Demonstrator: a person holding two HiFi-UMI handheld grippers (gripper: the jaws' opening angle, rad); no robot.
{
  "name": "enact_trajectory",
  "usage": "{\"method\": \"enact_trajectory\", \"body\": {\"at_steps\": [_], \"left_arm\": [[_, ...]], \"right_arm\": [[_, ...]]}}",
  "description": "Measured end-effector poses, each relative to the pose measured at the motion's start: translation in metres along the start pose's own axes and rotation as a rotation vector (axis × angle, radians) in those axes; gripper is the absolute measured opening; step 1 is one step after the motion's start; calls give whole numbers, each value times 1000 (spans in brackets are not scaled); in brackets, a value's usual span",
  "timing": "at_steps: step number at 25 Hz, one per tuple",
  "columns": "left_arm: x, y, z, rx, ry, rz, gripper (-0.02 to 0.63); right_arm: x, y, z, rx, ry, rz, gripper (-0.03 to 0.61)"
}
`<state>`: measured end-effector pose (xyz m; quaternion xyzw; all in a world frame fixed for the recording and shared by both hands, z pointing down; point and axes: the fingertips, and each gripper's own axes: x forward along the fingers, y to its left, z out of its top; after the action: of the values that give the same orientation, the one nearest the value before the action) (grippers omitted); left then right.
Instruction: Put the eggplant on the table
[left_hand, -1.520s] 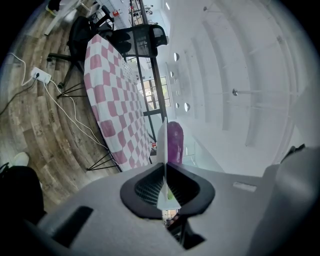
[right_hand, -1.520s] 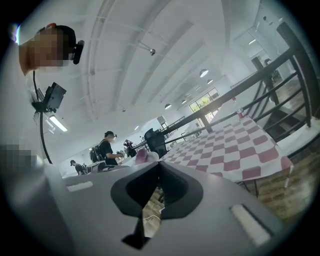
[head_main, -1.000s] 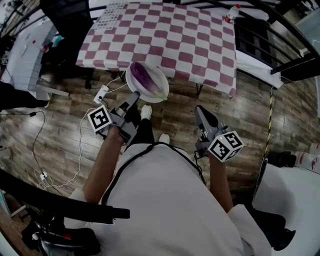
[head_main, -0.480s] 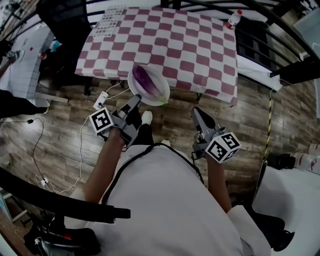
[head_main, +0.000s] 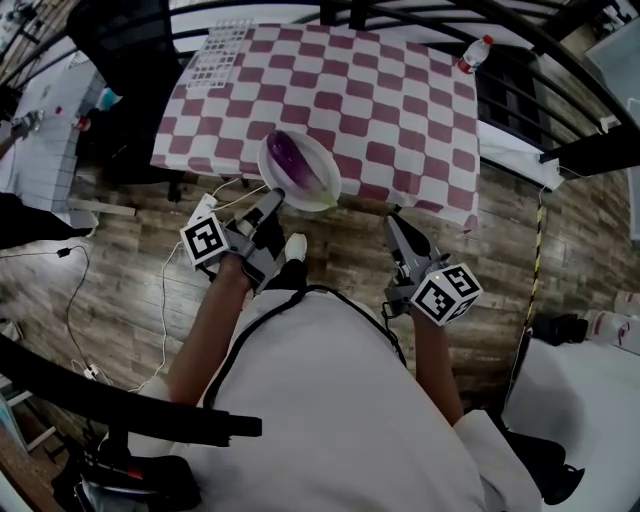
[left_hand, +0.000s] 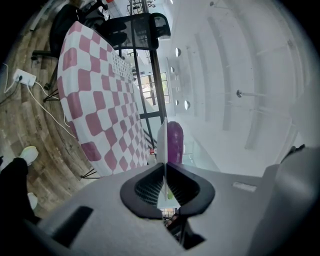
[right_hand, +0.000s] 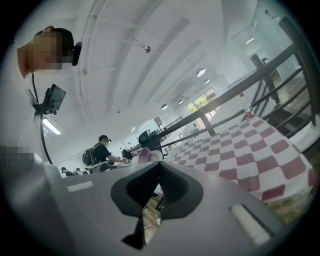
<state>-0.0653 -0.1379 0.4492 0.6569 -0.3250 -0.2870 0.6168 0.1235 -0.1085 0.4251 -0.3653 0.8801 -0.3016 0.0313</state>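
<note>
My left gripper (head_main: 270, 203) has its fingers pinched on the near rim of a white plate (head_main: 325, 186). I grip the plate because the eggplant (head_main: 287, 155) lies loose on it, and taking the rim lets me carry the vegetable without squeezing it. The eggplant is on the plate's eleven o'clock side, off the desk (head_main: 390, 95) and in the air. I hold the plate about flat so the eggplant does not roll. Seen from the left gripper view, the rim runs as a thin edge straight through the fingers, with the purple body resting beyond them.

The desk, under a red and white checked cloth, stands at twelve o'clock. From above, the plate overlaps its near edge, but I cannot tell whether it is already over the cloth or just short of it.

My right gripper (head_main: 395, 224) hangs at my three o'clock with its fingers pressed together on nothing, kept aside as a spare. A bottle (head_main: 472, 49) stands at the desk's far one o'clock corner, well clear of where I judge the eggplant should go.
</note>
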Motion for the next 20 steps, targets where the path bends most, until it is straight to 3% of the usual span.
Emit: {"method": "enact_trajectory", "body": {"at_steps": [20], "left_arm": [[53, 11, 115, -19, 102, -30, 26]], "right_arm": [[106, -6, 29, -27, -12, -104, 8]]}}
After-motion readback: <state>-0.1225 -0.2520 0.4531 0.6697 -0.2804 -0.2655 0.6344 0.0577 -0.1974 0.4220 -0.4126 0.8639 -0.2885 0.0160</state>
